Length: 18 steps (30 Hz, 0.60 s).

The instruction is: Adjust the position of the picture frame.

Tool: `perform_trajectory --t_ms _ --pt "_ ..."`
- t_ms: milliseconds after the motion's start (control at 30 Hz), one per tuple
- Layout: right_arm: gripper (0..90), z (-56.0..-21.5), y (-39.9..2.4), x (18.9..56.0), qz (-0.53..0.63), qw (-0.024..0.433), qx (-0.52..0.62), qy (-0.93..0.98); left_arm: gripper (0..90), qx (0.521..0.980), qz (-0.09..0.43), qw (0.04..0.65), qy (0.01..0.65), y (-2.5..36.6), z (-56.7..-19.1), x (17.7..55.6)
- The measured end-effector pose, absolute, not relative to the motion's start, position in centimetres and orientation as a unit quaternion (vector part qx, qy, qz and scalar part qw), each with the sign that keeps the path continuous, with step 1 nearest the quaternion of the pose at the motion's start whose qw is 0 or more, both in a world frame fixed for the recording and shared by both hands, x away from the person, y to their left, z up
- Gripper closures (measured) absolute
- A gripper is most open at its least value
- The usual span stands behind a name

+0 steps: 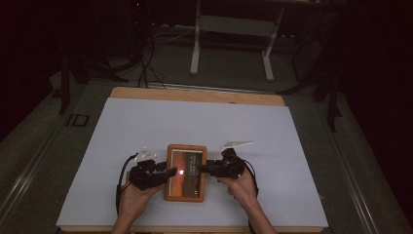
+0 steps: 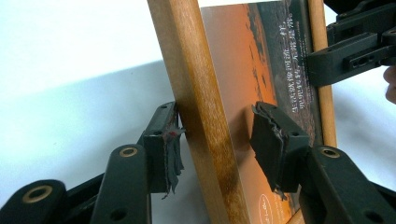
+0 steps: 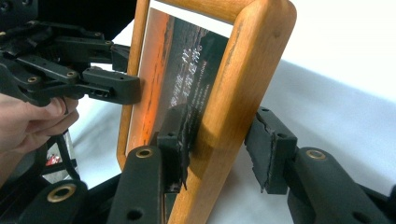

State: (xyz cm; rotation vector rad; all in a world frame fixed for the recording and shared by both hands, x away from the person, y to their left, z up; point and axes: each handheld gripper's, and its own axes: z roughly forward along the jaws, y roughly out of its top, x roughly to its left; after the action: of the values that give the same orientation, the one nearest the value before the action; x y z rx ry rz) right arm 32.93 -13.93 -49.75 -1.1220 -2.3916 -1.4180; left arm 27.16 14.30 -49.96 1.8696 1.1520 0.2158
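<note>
Wooden and orange-brown, a picture frame (image 1: 185, 173) lies flat on the white sheet (image 1: 146, 122) near the table's front edge, between the person's two hands. The left gripper (image 1: 169, 172) reaches in from the frame's left side: in the left gripper view its jaws straddle the left wooden rail (image 2: 201, 121), one pad (image 2: 169, 154) against the outer face and the other pad (image 2: 275, 144) over the picture, with a gap on that side, so the jaws stand parted around the rail and not clamped. The right gripper (image 1: 200, 168) comes from the opposite side; in the right gripper view its jaws likewise bracket the right rail (image 3: 238, 107), the inner pad touching, the outer one apart. The picture (image 3: 182, 79) shows an orange sunset with a dark band carrying white Chinese characters, too small to read. Farther off, a pale metal stand (image 1: 234, 29) sits on the dark floor.
</note>
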Motion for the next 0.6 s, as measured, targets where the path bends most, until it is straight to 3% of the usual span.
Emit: perform_trajectory --t_ms 433,600 --pt "59.7 -49.1 -16.8 33.1 -0.463 0.056 -0.401 -0.788 50.9 0.759 0.068 0.462 0.453 11.1 -50.2 28.2" --pt "59.4 -49.7 -17.8 33.7 -0.464 0.071 -0.418 -0.778 49.4 0.758 0.053 0.460 0.460 10.3 -50.6 29.2"
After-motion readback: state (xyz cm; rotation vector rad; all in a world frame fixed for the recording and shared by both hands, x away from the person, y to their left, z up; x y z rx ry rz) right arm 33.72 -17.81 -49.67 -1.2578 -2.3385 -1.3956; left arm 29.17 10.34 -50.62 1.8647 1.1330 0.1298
